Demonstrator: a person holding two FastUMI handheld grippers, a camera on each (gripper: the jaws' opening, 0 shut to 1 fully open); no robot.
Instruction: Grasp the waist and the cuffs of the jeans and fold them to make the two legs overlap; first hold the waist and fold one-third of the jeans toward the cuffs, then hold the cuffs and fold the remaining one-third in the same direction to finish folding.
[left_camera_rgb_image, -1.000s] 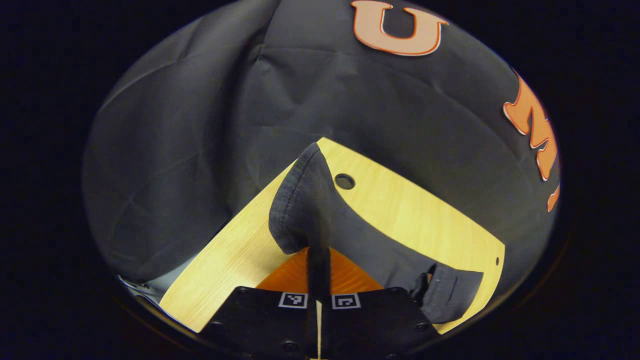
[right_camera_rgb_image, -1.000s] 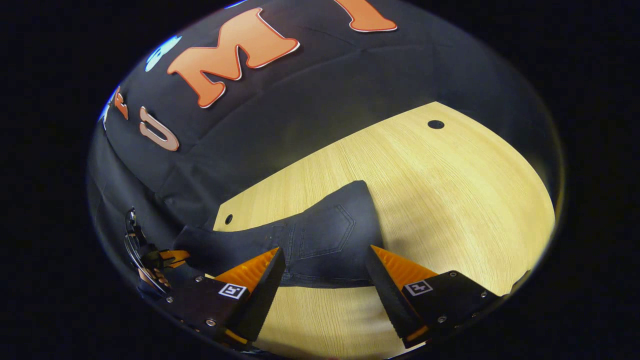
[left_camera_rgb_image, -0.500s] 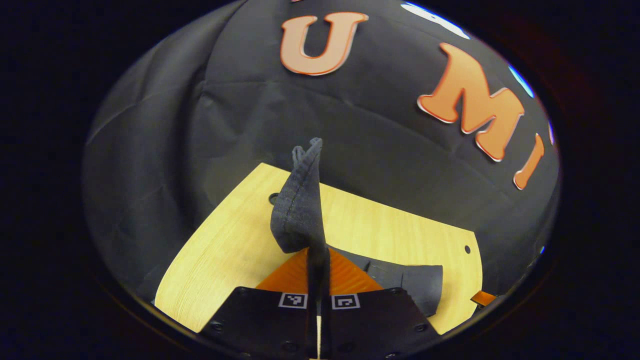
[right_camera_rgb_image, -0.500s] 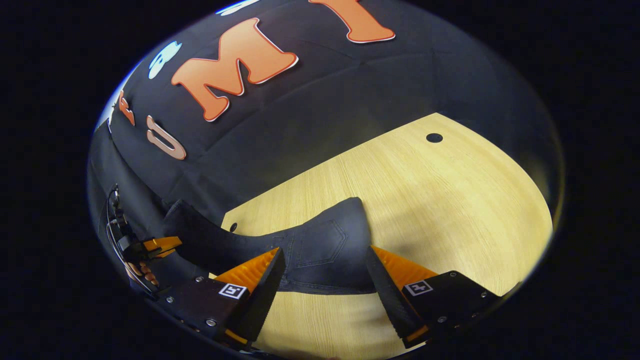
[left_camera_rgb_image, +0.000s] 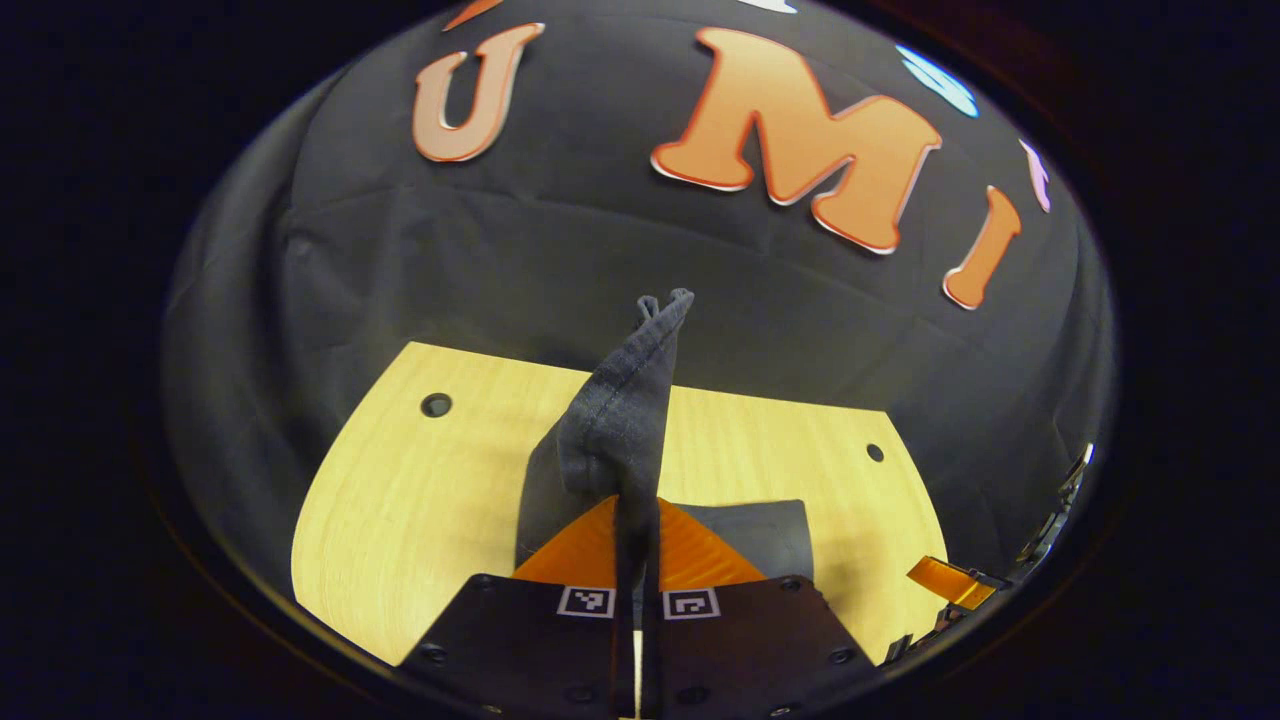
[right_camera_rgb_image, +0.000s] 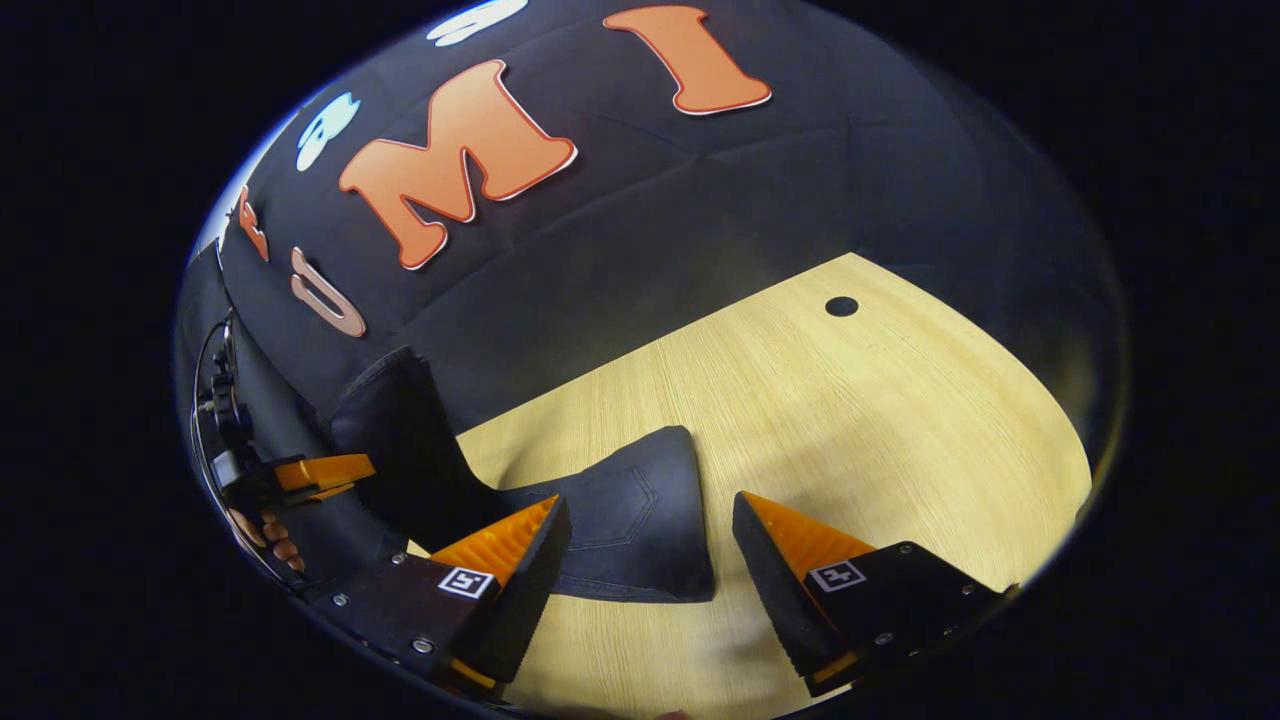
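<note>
Two tools (left_camera_rgb_image: 636, 520) (right_camera_rgb_image: 650, 520), one jeans (right_camera_rgb_image: 620, 520)

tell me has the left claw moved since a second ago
Yes: the left claw, shut on the jeans, has risen against the table edge, lifting that end.

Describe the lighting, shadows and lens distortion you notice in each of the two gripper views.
Left gripper view: the straight far edge of the pale wooden table bows from fisheye; the dark denim jeans are dim but sharp. Right gripper view: soft shadow falls beside the jeans and the right gripper; the table brightens at the right, without glare.
</note>
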